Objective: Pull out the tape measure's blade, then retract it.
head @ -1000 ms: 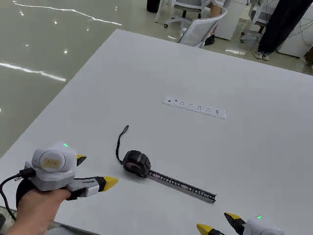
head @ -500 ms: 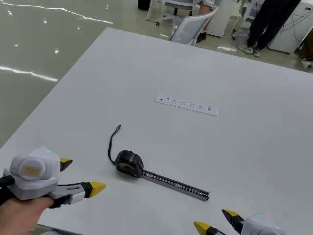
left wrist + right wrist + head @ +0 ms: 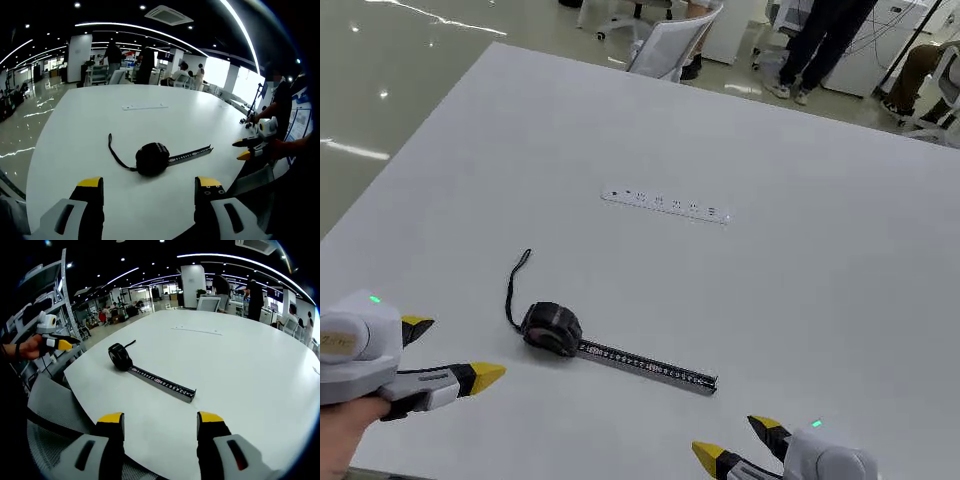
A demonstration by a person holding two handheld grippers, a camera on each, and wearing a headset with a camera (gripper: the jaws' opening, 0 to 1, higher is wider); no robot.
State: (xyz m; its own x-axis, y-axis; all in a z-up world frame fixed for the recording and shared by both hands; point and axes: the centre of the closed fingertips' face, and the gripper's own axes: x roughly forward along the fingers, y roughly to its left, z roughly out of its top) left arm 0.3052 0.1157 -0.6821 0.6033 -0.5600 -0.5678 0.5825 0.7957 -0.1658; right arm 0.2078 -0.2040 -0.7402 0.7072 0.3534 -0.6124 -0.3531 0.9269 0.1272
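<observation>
Tape measure lies on the white table, blade drawn out, both tongs wide and apart from it.

Nearest, the left gripper (image 3: 465,347) sits at 8 o'clock and the right gripper (image 3: 727,435) at 5 o'clock of the head view, each with jaws spread and holding nothing. Between them the black tape measure (image 3: 550,328) rests on the table (image 3: 800,260); its blade (image 3: 645,365) runs flat toward 4 o'clock and its strap (image 3: 512,285) trails toward 11. Farther off, at 12 o'clock, lies a white power strip (image 3: 667,205), and past the table's far edge stands a chair (image 3: 665,45).
</observation>
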